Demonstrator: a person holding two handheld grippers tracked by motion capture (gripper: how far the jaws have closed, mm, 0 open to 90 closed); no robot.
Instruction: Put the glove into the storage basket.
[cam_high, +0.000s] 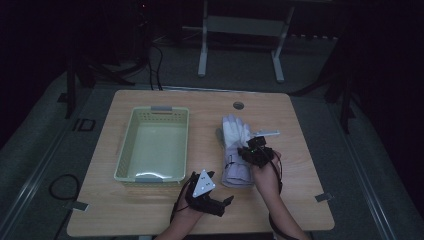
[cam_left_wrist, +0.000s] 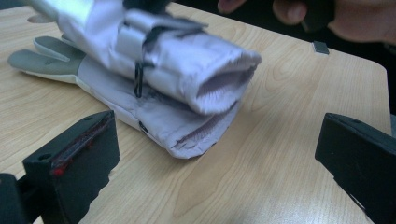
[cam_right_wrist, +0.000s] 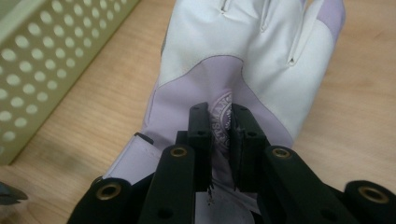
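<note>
The room was dark, and a pale wooden bench (cam_high: 150, 210) stood lit in the middle of it. Nearest the person, the left gripper (cam_high: 212, 197) rested low on the bench with its fingers (cam_left_wrist: 70, 168) spread wide and holding nothing, pointed at the cuff end of the gloves. Just beyond it, two pale lilac-and-white gloves (cam_high: 236, 150) lay stacked one upon the other on the bench, fingertips pointing away. The right gripper (cam_high: 252, 148) sat over the upper glove, its fingers (cam_right_wrist: 201, 140) pinched nearly together on a fold of the fabric at the back of the hand. To the left, well apart, stood a pale green basket (cam_high: 125, 145).
</note>
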